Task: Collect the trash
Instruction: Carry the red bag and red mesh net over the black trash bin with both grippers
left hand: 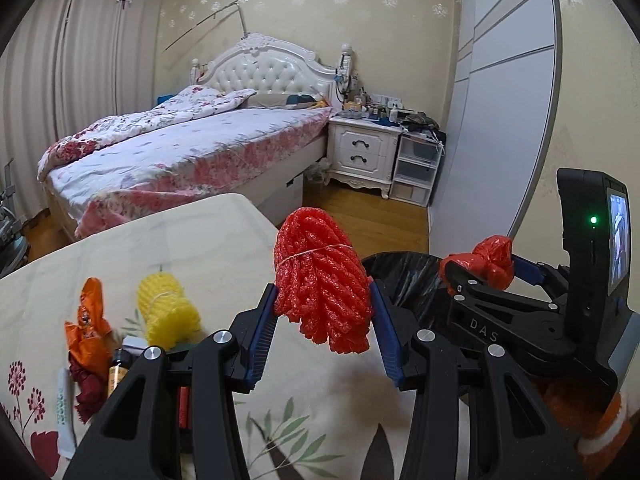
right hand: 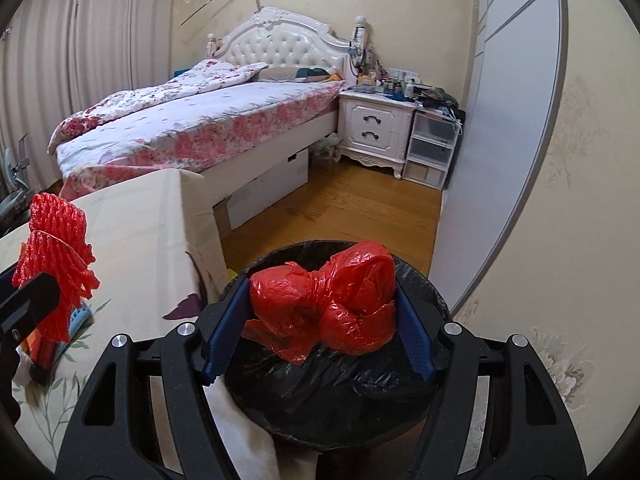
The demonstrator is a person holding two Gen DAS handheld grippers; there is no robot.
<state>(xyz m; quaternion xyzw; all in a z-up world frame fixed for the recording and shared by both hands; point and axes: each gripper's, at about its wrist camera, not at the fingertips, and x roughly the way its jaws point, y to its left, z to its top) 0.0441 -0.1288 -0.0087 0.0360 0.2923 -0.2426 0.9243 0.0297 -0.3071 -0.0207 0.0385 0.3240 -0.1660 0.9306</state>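
Two grippers each carry a piece of trash. From the left wrist view, the left gripper (left hand: 323, 312) is clenched on a red foam net bundle (left hand: 322, 280) tied with a string, held above the desk (left hand: 180, 240) with its floral cloth. On the desk to the left lie a yellow foam net (left hand: 168, 312), an orange wrapper (left hand: 86, 320) and a small amber bottle (left hand: 118, 372); what sits beneath them is hard to make out. At the right, the right gripper (left hand: 486, 270) grasps a red plastic bag (left hand: 490, 262) over the black-lined trash bin (left hand: 404, 276).

From the right wrist view, the right gripper (right hand: 322, 316) squeezes the knotted red plastic bag (right hand: 336, 304) directly above the trash bin (right hand: 340, 392), which stands on the wooden floor (right hand: 340, 208) beside the desk (right hand: 140, 232). The red foam net bundle (right hand: 56, 256) shows at the left edge.
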